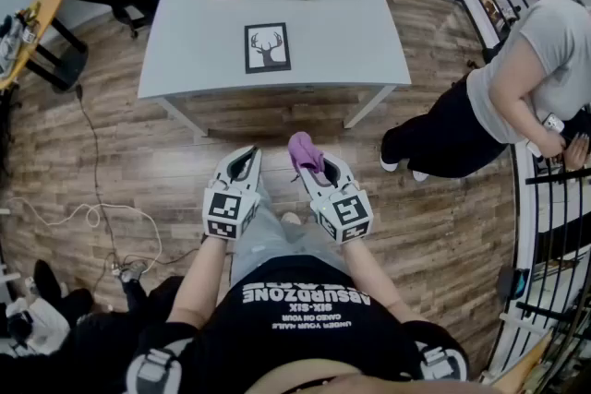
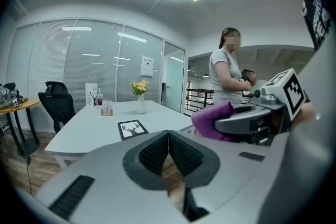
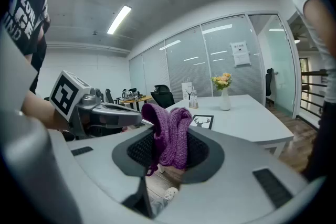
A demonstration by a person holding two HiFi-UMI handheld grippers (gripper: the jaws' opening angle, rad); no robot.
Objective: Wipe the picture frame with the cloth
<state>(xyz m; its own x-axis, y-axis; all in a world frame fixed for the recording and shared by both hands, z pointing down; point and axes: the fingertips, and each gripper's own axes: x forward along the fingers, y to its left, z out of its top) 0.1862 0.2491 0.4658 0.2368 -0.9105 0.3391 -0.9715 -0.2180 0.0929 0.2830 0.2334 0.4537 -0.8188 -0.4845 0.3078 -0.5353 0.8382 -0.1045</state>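
Low at centre, the right gripper point(image 1: 309, 163) pinches a purple knitted cloth point(image 1: 305, 152), the left gripper point(image 1: 242, 163) closed on nothing; that floppy bunch may slip before reaching the black-framed deer picture point(image 1: 267, 47).

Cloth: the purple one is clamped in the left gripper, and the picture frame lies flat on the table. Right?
Wrong gripper. The right gripper view shows the purple cloth clamped in the right gripper. The left gripper has its jaws shut on nothing. The picture frame does lie flat on the table.
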